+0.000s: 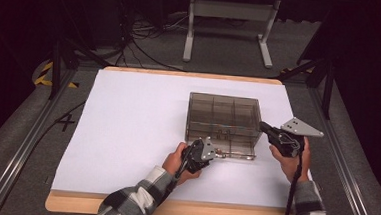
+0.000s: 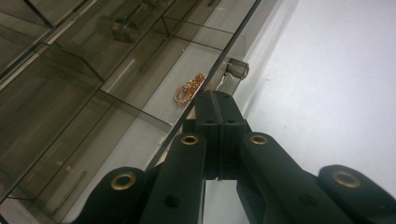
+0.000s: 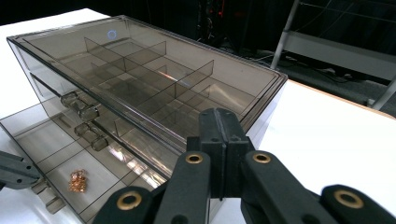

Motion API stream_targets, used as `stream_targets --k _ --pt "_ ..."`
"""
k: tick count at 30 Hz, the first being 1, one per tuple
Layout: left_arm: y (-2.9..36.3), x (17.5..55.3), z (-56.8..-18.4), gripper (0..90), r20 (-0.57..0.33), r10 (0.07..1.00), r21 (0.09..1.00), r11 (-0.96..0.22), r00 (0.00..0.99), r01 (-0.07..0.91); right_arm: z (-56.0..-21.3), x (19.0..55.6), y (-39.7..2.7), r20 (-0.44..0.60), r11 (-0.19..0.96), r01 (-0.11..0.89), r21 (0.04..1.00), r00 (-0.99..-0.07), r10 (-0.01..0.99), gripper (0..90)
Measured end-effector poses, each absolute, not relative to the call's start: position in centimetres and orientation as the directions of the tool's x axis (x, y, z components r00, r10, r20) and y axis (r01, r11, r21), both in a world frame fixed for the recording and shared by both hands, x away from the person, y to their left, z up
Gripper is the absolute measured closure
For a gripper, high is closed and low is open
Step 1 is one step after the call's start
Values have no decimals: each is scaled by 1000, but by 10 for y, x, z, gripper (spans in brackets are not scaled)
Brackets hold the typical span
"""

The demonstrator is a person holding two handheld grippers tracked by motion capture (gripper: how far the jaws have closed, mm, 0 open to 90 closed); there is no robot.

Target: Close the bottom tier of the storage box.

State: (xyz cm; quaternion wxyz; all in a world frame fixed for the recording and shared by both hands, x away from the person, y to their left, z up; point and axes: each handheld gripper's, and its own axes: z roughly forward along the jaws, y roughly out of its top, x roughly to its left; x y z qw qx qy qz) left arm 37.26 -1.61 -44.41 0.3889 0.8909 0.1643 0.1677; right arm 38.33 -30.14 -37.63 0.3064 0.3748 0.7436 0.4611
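A smoked clear drawer box (image 1: pixel 223 114) stands on the white table sheet (image 1: pixel 127 123). Its bottom drawer (image 1: pixel 233 151) is pulled out toward me. A small copper chain (image 2: pixel 189 88) lies in one front compartment of that drawer, and it is also seen as the chain (image 3: pixel 77 181) from the right side. My left gripper (image 2: pixel 217 99) is shut with nothing between its jaws, its tip at the drawer's front wall beside the clear handle (image 2: pixel 236 70). My right gripper (image 3: pixel 219 117) is shut too, its tip against the box's right front corner (image 1: pixel 260 126).
The two upper drawers are closed, their clear handles (image 3: pixel 80 107) stacked at the front. The box lid (image 3: pixel 154 60) shows several empty compartments under it. White sheet lies open to the left and behind the box. A metal frame (image 1: pixel 229 19) stands on the floor beyond the table.
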Motion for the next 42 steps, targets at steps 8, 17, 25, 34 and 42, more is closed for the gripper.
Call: stream_targets --k 8,17,25,34,42 --pt "-18 378 -443 899 174 436 750 -640 883 168 -376 383 -301 -107 292 277 916 -531 841 900" --pt "-18 382 -443 899 187 455 752 -636 871 171 -375 383 -302 -99 289 285 914 -535 839 900" --pt "-14 388 -444 899 181 486 760 -621 855 191 -375 383 -301 -108 296 283 912 -532 840 900" --pt "-12 393 -444 899 187 504 765 -613 843 197 -375 382 -301 -112 301 283 911 -532 839 900" --pt "-11 397 -444 899 196 519 764 -613 832 202 -375 382 -301 -111 299 282 912 -532 840 900"
